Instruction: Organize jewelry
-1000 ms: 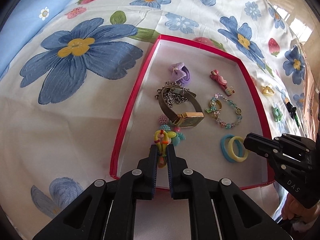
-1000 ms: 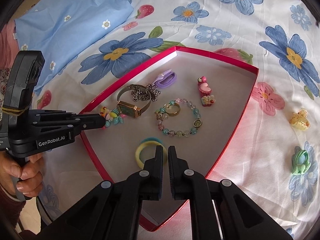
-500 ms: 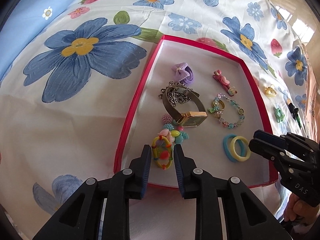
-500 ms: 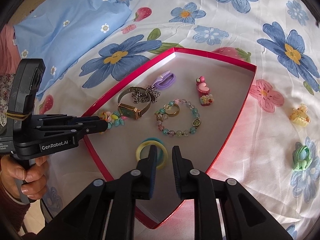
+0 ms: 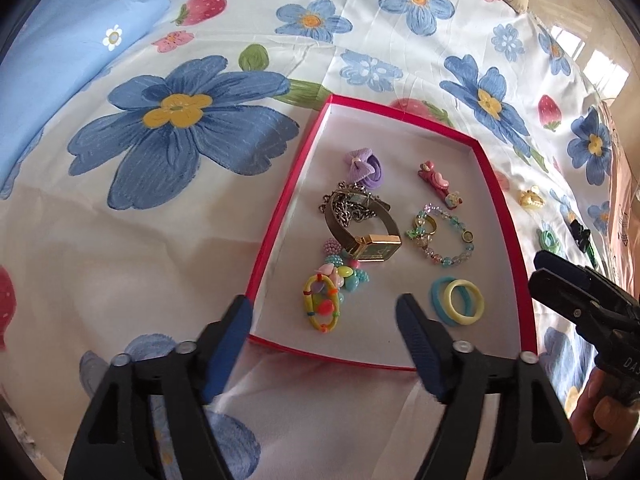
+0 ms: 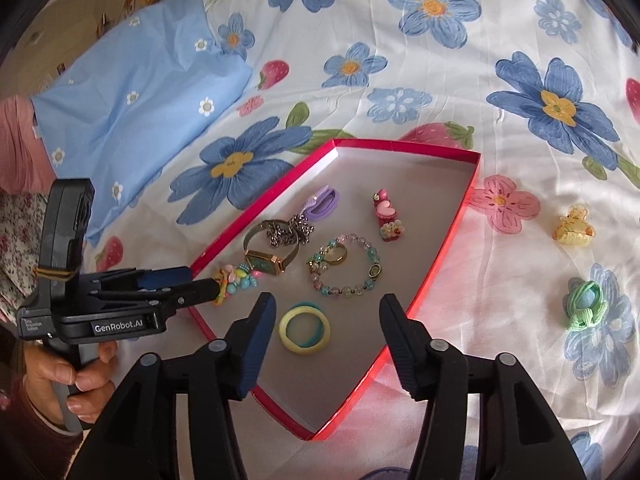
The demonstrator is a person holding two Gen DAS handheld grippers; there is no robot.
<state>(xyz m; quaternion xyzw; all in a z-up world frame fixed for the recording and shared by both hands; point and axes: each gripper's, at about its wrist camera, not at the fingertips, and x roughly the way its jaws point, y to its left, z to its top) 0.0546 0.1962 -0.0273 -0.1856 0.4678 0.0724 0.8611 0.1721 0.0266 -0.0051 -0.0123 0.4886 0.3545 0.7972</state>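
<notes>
fingers of both grippers spread wide, empty, over red tray [image 5: 276,216] beside yellow claw clip [image 6: 575,231] on bedsheet.

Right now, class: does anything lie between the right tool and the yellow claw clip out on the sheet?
Nothing visible does. The right tool, open, hovers over the red tray; the yellow claw clip lies beyond that low rim on bare bedsheet, the green scrunchie off to one side.
</notes>
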